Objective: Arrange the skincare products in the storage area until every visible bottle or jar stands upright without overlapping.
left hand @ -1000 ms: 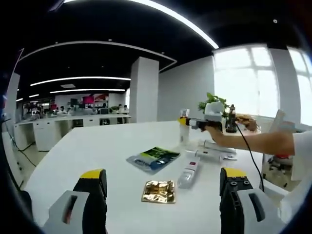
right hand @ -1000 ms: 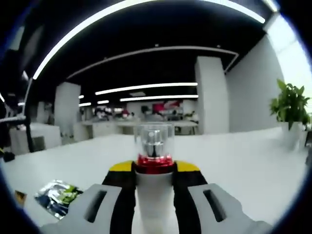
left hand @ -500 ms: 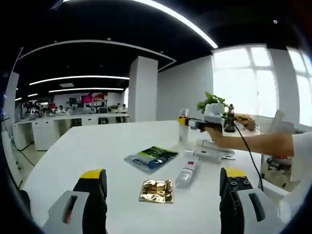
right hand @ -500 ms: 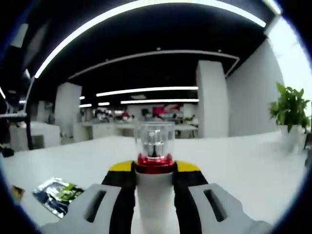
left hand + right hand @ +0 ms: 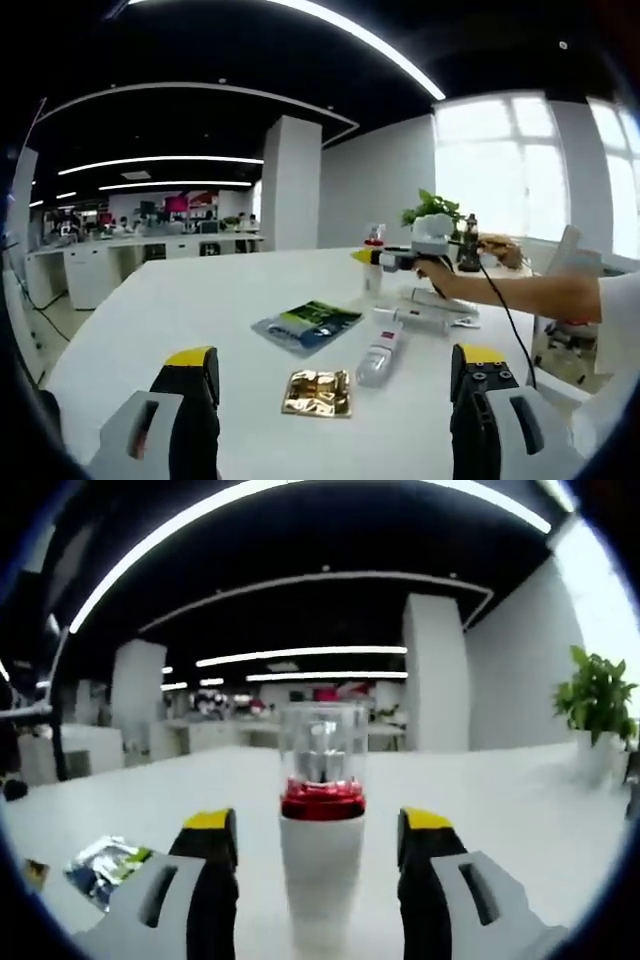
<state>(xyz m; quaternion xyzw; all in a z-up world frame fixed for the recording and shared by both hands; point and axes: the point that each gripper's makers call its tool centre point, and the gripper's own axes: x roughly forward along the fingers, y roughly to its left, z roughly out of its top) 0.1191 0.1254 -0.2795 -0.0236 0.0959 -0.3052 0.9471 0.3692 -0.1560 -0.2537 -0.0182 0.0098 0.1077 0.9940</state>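
Jaws of right gripper [image 5: 318, 830] apart, seemingly clear of upright bottle [image 5: 321, 850] between.

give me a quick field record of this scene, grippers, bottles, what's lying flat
right gripper: open, jaws either side of the white bottle
white bottle: upright on the table, red band, clear cap
left gripper: open, holding nothing
lying flat: clear bottle, white tubes
sachets: gold, blue-green
task state: not finished
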